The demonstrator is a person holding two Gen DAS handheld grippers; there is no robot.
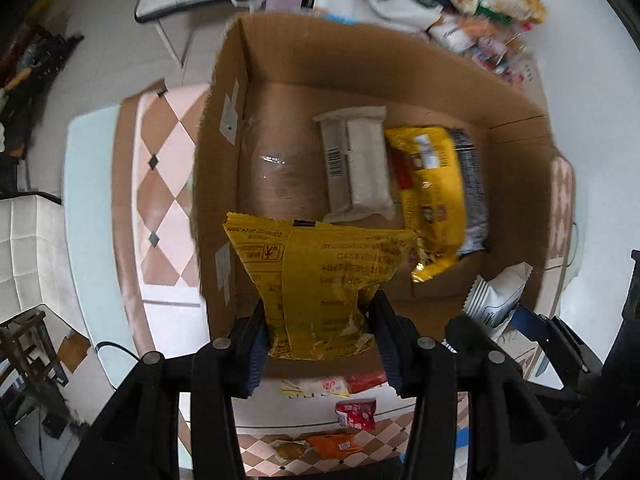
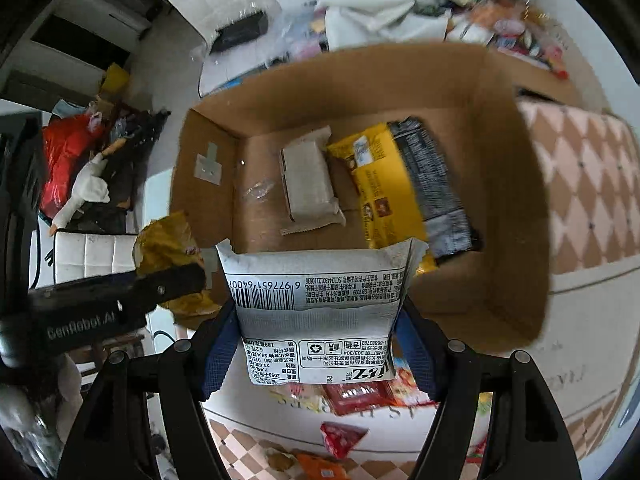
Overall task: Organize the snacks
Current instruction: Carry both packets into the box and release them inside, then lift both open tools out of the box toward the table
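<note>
While the left wrist camera looks steeply down, the left gripper (image 1: 320, 320) has its blue-padded jaws drawn narrow on a crinkled yellow foil snack bag (image 1: 320, 276), which hangs over the near edge of an open brown cardboard box (image 1: 360, 56); on the box floor lie a pale beige wrapped bar (image 1: 360, 168), a larger yellow snack packet (image 1: 432, 196) and, against the right wall, a grey-and-black patterned packet (image 1: 472, 184); at lower right the right gripper (image 1: 496, 320) shows with a white printed snack pouch (image 1: 496, 296) between its fingers; small red and orange wrappers (image 1: 356, 412) lie on the checked pink-and-brown tablecloth (image 1: 160, 152) below the box.

From the right wrist camera, the right gripper (image 2: 320, 336) stands at a middling width, pads pressed on either side of the white printed snack pouch (image 2: 316, 308), barcode uppermost, held just above the near rim of the cardboard box (image 2: 400, 76); the beige bar (image 2: 308, 184), yellow packet (image 2: 384, 184) and grey-and-black packet (image 2: 436, 184) rest inside; at left the left gripper (image 2: 120, 304) carries the yellow foil bag (image 2: 168, 240).
</note>
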